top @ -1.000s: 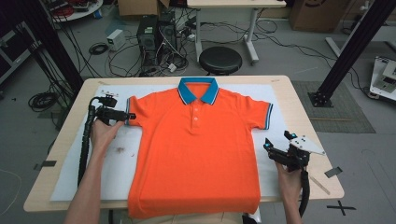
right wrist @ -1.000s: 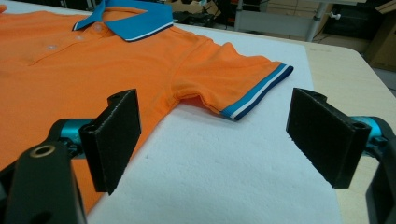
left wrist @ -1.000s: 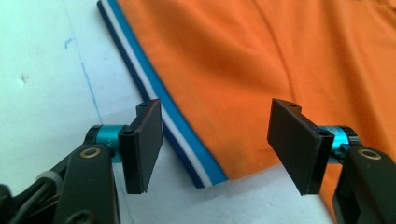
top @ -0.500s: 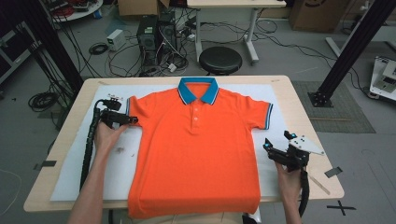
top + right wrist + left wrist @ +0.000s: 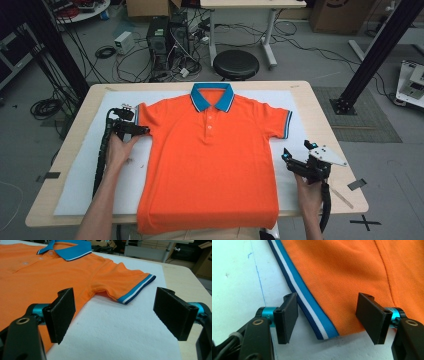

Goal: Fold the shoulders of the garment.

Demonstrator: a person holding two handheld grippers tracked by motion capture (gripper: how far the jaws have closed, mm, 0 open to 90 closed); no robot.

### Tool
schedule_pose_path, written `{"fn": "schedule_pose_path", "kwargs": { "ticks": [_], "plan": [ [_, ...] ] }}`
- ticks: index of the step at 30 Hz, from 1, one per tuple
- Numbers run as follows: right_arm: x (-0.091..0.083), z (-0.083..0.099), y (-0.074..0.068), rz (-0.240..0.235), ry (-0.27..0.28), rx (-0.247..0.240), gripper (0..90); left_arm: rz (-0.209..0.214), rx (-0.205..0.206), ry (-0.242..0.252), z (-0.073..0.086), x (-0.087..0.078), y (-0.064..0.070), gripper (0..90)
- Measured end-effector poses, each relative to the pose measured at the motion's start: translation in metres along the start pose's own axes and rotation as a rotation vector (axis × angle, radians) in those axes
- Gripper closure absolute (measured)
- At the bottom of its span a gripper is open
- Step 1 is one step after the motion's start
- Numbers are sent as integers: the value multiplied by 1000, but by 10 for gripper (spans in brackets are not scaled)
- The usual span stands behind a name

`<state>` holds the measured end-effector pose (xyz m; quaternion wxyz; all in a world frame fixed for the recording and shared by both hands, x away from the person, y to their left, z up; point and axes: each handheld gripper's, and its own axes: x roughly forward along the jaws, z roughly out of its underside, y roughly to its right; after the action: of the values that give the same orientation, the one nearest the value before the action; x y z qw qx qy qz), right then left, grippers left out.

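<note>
- Orange polo shirt lies flat, front up, on the white sheet covering the worktop, its blue collar away from us.
- Our left claw is open, jaws straddling the striped cuff of the sleeve; we judge the step in hand to be grasping that sleeve to begin a fold.
- Our right claw is open too, low over the sheet, apart from the other sleeve.
- Next, we think, the left jaws must close on the cuff corner.
- Compared with a second ago, our left claw has drawn slightly nearer us along the sleeve edge; the right one has not moved.
</note>
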<state>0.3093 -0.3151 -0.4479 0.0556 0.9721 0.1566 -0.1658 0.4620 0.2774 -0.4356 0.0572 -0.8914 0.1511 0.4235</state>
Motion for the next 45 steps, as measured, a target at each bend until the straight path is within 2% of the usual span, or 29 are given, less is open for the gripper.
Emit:
{"fn": "schedule_pose_path", "kwargs": {
  "ticks": [6, 12, 18, 20, 21, 26, 28, 30, 34, 35, 36, 38, 39, 40, 41, 44, 45],
  "plan": [
    [0, 0, 0, 2, 2, -3, 184, 1, 7, -6, 0, -1, -1, 367],
    [0, 0, 0, 2, 4, -8, 184, 13, 17, -9, -1, -5, 0, 530],
    [0, 0, 0, 1, 3, -3, 184, 34, 2, 10, -2, -4, 2, 639],
    [0, 0, 0, 1, 2, -4, 184, 48, -15, 20, -2, -6, -1, 665],
    [0, 0, -1, 0, -1, 2, 184, 67, -37, 41, -2, -9, -2, 703],
    [0, 0, -1, 1, -2, -5, 184, 77, -32, 66, -4, -15, -1, 729],
    [0, 0, -1, 0, -5, -1, 184, 85, -42, 68, -4, -17, 0, 734],
    [0, 0, -1, 2, -5, -2, 184, 95, -30, 80, -6, -20, 2, 738],
    [0, 0, -1, 3, -6, 0, 184, 111, -21, 100, -10, -27, 8, 739],
    [0, 0, -1, 3, -7, -2, 184, 115, 1, 76, -16, -28, 13, 739],
    [0, 0, -1, 3, -7, -2, 184, 115, 1, 76, -16, -28, 13, 739],
    [0, 0, -1, 4, -8, -4, 184, 114, 32, 82, -23, -30, 22, 739],
    [1, 0, -1, 3, -6, -7, 184, 124, 66, 94, -31, -33, 32, 743],
    [1, 0, -1, 3, -6, -7, 184, 124, 66, 94, -31, -33, 32, 745],
    [1, 0, -1, 3, -7, -6, 184, 128, 96, 84, -39, -31, 44, 752],
    [1, 0, -1, 2, -8, -4, 184, 141, 107, 75, -44, -27, 52, 801],
    [1, 0, -1, 3, -7, -6, 184, 165, 94, 78, -46, -21, 58, 804]
  ]
}}
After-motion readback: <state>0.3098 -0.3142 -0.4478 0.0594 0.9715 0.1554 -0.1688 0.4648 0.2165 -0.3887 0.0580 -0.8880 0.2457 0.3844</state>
